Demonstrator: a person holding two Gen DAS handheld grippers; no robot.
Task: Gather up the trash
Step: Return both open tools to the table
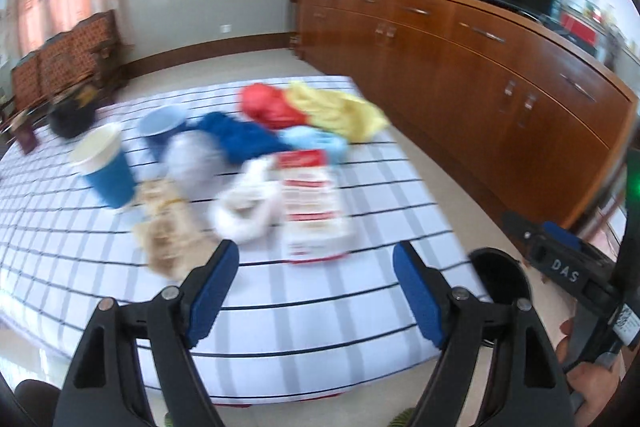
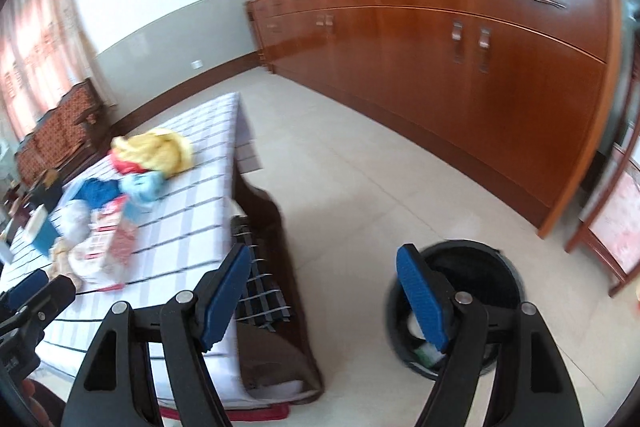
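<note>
Left tongs (image 1: 316, 267) wide open, empty; right tongs (image 2: 324, 271) likewise.

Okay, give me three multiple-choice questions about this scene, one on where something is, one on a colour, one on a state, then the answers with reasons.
1. Where is the black trash bin?
A. On the checked table
B. On the floor beside the table
C. On top of the wooden cabinet

2. What colour is the outside of the upright paper cup?
A. Blue
B. Green
C. Red

3. How is the left gripper?
A. Shut on a cup
B. Shut on a bag
C. Open, holding nothing

Answers: 1 B, it stands on the tiles right of the table. 2 A, blue wall, pale inside. 3 C, its jaws stand wide apart over bare cloth.
</note>
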